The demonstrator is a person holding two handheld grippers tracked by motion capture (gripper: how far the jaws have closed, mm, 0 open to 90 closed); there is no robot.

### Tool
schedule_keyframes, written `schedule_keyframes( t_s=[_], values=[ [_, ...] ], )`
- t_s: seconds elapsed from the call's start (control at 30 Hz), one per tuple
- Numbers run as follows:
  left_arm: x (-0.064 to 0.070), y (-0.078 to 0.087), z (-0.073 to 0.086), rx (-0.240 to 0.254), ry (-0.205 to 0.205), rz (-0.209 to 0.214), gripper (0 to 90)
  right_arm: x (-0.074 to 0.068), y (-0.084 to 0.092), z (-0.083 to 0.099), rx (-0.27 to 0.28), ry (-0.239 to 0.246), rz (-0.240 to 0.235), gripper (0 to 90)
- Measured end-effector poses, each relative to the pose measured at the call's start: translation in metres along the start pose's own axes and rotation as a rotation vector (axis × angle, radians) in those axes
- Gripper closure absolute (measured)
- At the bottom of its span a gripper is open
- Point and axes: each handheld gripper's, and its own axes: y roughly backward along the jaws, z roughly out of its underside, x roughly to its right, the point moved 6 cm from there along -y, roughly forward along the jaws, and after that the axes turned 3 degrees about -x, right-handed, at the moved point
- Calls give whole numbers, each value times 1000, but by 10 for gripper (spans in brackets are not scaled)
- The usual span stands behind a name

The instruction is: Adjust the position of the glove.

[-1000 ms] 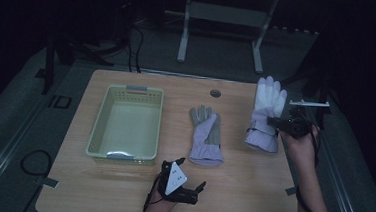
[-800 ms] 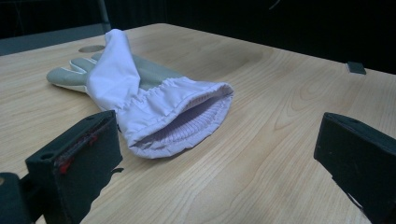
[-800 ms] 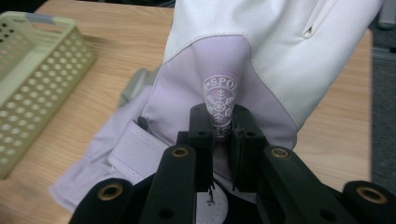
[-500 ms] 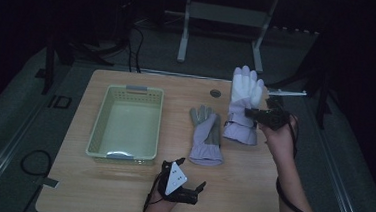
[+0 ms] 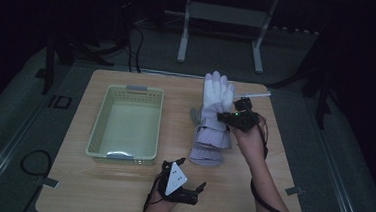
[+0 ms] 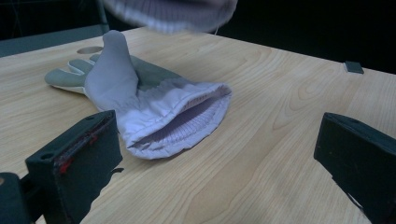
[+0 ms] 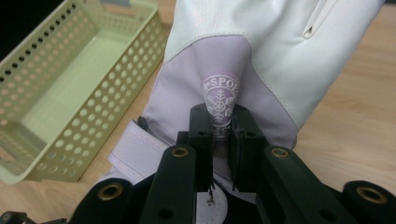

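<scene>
White glove (image 5: 217,95) hangs in the air over the middle of the wooden table (image 5: 282,162), pinched at its purple logo patch by the right gripper (image 5: 228,117), whose jaws are closed on a fold of the fabric. Under it a second glove (image 6: 154,102) lies flat on the wood, its cuff opening turned toward the left gripper (image 5: 187,180). That gripper rests near the table's front edge with its jaws wide apart, holding nothing. A pale green perforated basket (image 5: 99,130) stands on the left part of the table. Around the table the room is dark, with grey floor, a metal stand (image 5: 222,13) behind and a black cable (image 5: 32,158) on the floor.
</scene>
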Motion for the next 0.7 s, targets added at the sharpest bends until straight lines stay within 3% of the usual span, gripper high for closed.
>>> schedule_keyframes(
  t_s=[0.13,0.37,0.7],
  values=[
    [0,0,0,2,0,1,8,-3,-18,10,-49,7,12,809],
    [0,0,0,-1,6,2,8,7,-45,31,-125,-45,22,809],
    [-1,0,0,-2,4,2,8,16,-75,51,-179,-58,56,798]
  ],
)
